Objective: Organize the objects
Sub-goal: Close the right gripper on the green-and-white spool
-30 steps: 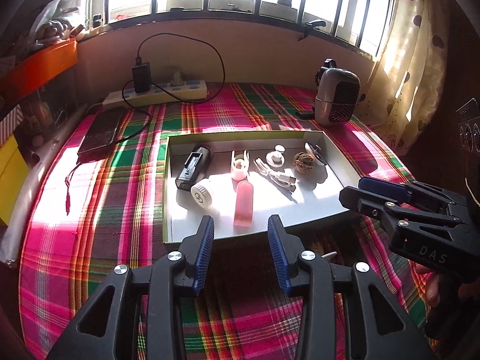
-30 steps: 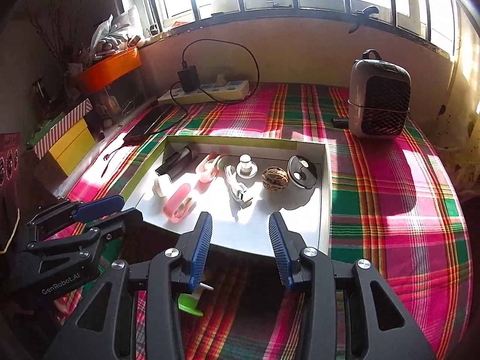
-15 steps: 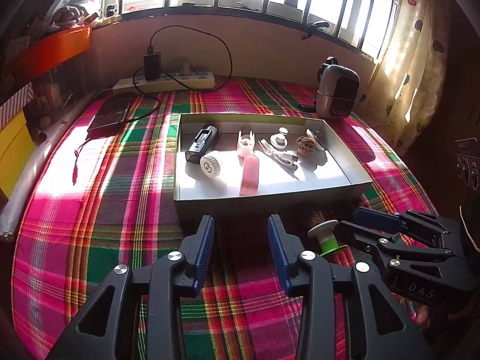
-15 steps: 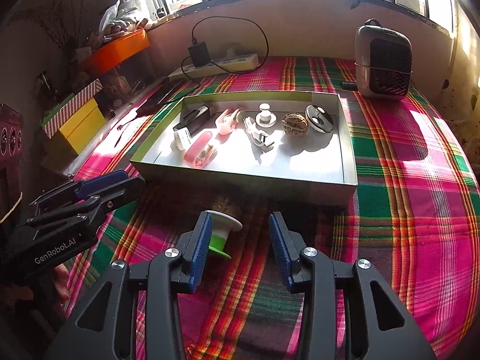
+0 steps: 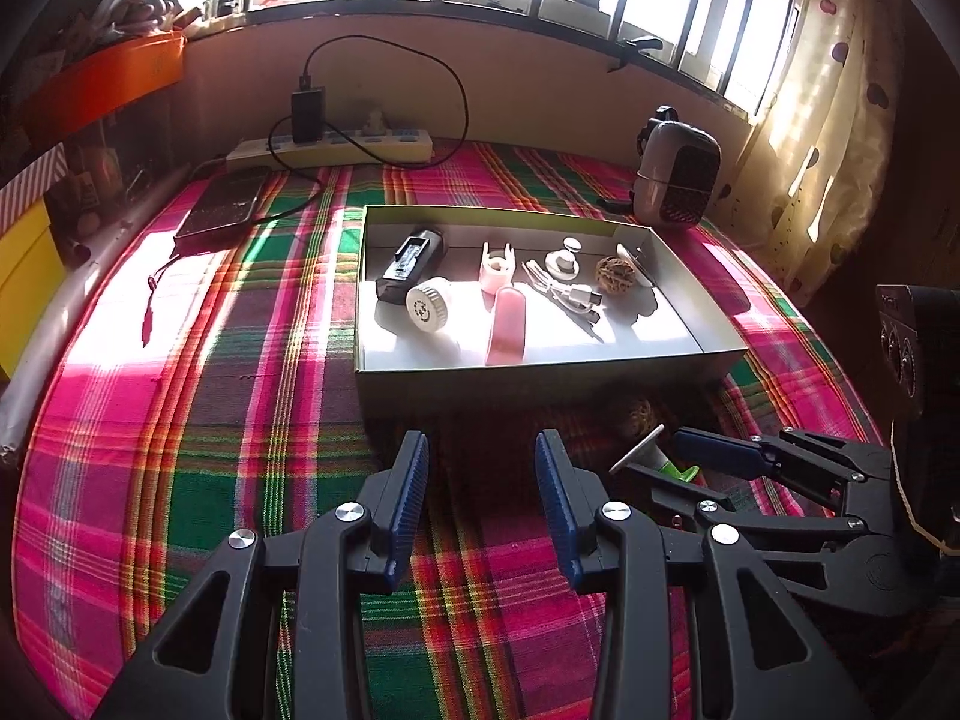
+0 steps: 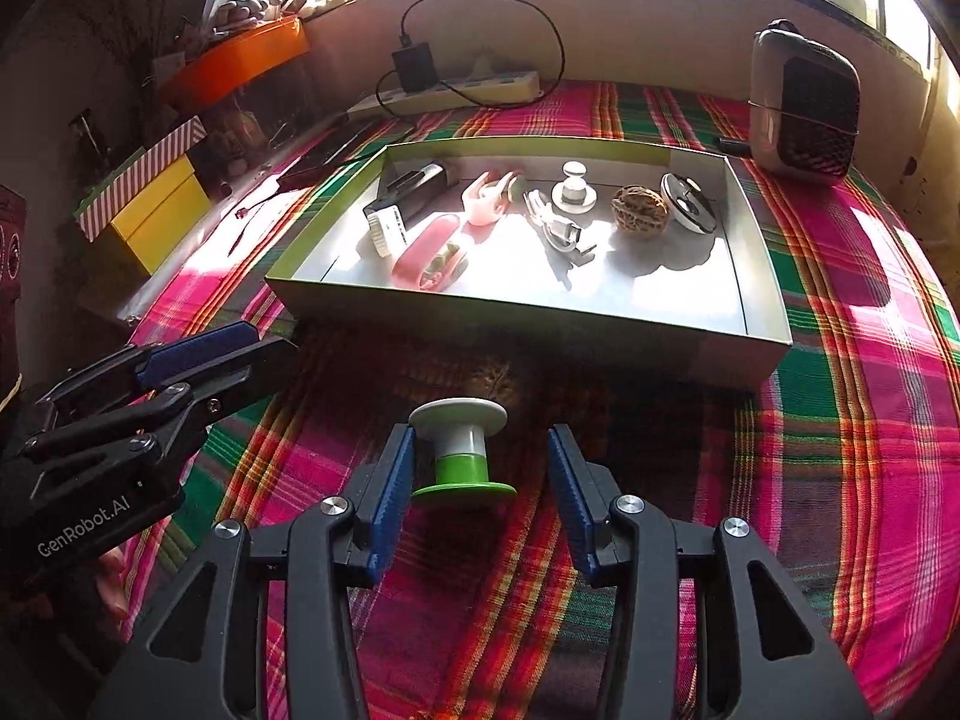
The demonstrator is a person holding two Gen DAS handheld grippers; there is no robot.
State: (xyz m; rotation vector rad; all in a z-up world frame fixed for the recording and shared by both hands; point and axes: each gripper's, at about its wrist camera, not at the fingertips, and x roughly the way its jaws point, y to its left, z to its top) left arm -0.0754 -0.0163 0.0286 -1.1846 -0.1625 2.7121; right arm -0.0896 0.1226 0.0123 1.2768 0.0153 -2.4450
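Note:
A shallow cardboard box (image 5: 540,381) (image 6: 522,315) sits on the plaid cloth and holds several small items: a black device (image 5: 411,264), a white round cap (image 5: 427,310), a pink case (image 6: 429,249), a cable (image 6: 558,231), a walnut (image 6: 639,209). A white-and-green spool (image 6: 462,450) (image 5: 651,459) stands on the cloth in front of the box. My right gripper (image 6: 480,474) is open, its fingers on either side of the spool, not closed on it. A second walnut (image 6: 498,387) lies just behind the spool. My left gripper (image 5: 482,483) is open and empty, left of the spool.
A small heater (image 6: 804,111) stands at the back right. A power strip with charger (image 5: 336,147) and a dark phone (image 5: 225,210) lie at the back left. Yellow and orange boxes (image 6: 156,210) sit off the left edge. Curtain (image 5: 834,120) hangs on the right.
Both grippers have pulled back from the box and lowered. The spool, earlier under the right gripper's left finger, now stands between the right gripper's open fingers.

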